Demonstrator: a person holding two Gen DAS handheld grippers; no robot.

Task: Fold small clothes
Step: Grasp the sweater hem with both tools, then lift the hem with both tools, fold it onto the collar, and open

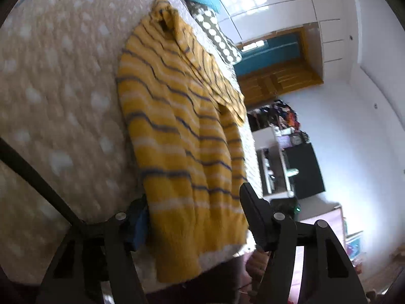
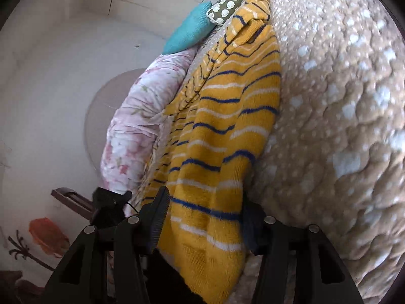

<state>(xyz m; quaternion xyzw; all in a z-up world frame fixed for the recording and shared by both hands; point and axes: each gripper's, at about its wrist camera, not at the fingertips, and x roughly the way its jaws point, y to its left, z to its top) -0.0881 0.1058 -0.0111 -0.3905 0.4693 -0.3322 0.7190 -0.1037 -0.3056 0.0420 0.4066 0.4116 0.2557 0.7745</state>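
Observation:
A small yellow sweater [image 1: 182, 131] with dark blue and white stripes lies spread on a beige bedspread with white spots [image 1: 55, 88]. It also shows in the right wrist view [image 2: 222, 131]. My left gripper [image 1: 195, 217] is open, one finger on each side of the sweater's bottom hem; the left finger is partly hidden behind the fabric. My right gripper [image 2: 205, 220] is open too, its jaws wide on both sides of the hem at the bed's edge. Neither pinches the cloth.
A teal pillow [image 2: 189, 27] and a green dotted pillow [image 2: 235, 2] lie at the bed's far end. A pink floral duvet [image 2: 136, 124] is bunched beside the sweater. The room has a wooden door [image 1: 276, 81], shelves and a dark screen [image 1: 303, 169].

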